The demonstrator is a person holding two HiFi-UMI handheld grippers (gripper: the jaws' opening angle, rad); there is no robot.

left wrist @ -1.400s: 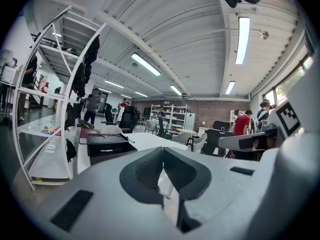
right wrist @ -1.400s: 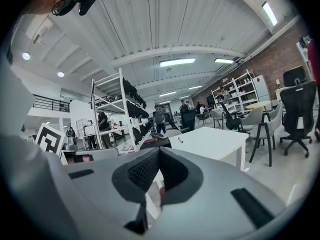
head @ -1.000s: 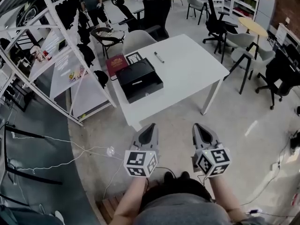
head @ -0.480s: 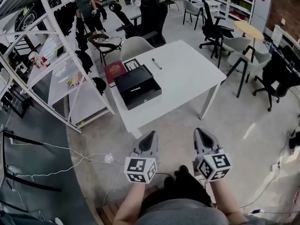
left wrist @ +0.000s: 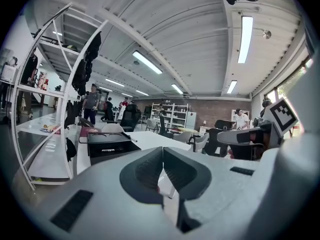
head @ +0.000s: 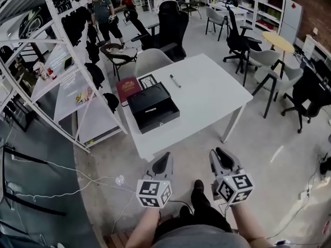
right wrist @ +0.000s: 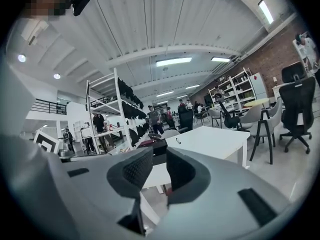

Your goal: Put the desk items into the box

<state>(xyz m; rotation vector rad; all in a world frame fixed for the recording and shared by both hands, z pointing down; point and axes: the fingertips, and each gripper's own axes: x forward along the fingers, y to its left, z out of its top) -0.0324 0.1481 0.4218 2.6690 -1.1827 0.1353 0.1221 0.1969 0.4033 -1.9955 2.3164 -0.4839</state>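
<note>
Head view: black box [head: 153, 106] on table [head: 207, 92]

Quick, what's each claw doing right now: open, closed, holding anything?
Left claw: closed, holding nothing.
Right claw: open and empty; its jaws have just been opening.

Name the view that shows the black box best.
Head view: the black box shows whole, from above. The left gripper view shows only its side; the right gripper view, a sliver between the jaws.
</note>
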